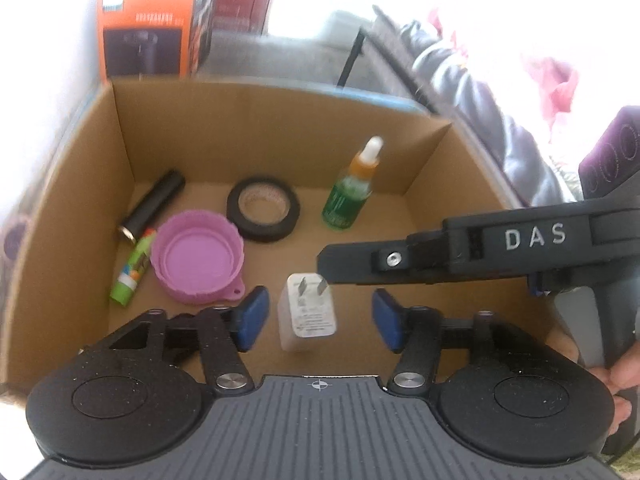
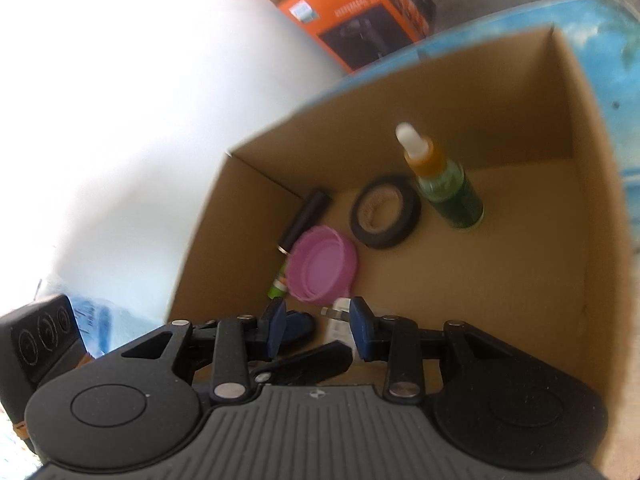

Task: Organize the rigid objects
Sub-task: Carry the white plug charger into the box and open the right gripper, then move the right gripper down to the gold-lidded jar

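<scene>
A white plug charger (image 1: 308, 316) stands on the floor of an open cardboard box (image 1: 260, 132), between the blue pads of my left gripper (image 1: 320, 319), which is open with a gap on each side. My right gripper (image 1: 328, 260) reaches in from the right, its tip just above the charger's prongs. In the right wrist view the right gripper (image 2: 318, 327) is open over the charger (image 2: 339, 320) and the left gripper's fingers (image 2: 298, 326). Deeper in lie a purple lid (image 1: 198, 256), a black tape roll (image 1: 263, 209), a black tube (image 1: 154, 204) and a green stick (image 1: 132, 276); a green dropper bottle (image 1: 347, 196) stands upright.
An orange product box (image 1: 148, 20) stands behind the cardboard box. A dark box with circle marks (image 1: 612, 152) sits at the right. A hand (image 1: 624, 376) holds the right gripper. The box rests on a blue patterned surface (image 2: 600, 40). The box floor at the right is bare.
</scene>
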The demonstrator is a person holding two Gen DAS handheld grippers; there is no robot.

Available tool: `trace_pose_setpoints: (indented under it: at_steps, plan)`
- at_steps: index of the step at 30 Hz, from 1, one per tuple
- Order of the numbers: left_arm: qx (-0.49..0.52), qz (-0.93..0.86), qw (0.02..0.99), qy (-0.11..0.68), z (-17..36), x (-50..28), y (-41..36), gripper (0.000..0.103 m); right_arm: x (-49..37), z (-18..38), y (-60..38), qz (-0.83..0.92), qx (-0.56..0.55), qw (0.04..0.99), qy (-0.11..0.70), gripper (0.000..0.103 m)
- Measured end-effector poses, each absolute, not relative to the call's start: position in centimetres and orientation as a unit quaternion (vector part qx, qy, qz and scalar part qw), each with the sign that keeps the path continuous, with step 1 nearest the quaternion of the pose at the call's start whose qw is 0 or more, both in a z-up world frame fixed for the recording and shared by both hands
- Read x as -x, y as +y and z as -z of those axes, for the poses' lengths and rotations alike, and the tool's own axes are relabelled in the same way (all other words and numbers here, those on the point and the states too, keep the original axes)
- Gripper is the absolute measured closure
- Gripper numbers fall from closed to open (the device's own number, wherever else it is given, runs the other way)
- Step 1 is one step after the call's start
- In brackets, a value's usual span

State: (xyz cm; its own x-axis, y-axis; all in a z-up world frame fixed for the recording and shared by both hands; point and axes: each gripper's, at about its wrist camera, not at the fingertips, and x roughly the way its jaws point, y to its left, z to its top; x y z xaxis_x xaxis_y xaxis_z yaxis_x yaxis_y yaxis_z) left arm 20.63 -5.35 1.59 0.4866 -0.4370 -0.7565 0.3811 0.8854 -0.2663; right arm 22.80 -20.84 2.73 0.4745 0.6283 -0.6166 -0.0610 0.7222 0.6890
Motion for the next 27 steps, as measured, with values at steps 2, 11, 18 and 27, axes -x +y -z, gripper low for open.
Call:
trace_pose_setpoints:
  at_steps: [2,11,18,27]
  plan:
    - [0.024,0.244,0.871,0.426,-2.7,-19.3,-5.2,0.035,-21.5,-4.0,-21.2,-0.216,-0.307,0.814,0.442,0.065]
    - [0.008,0.247,0.918,0.309,-5.5,-10.3,-2.5,0.004,-11.7,-9.2,-22.2,-0.215,-0.278,0.880,0.318,0.060]
    - [-0.022,0.228,0.925,0.304,-2.6,-6.1,-1.4,0.001,-6.6,-8.5,-20.5,-0.205,-0.238,0.892,0.325,0.060]
    - [-0.052,0.193,0.924,0.327,2.0,-5.1,-0.7,0.001,-5.8,-4.0,-17.6,-0.209,-0.274,0.856,0.385,0.060]
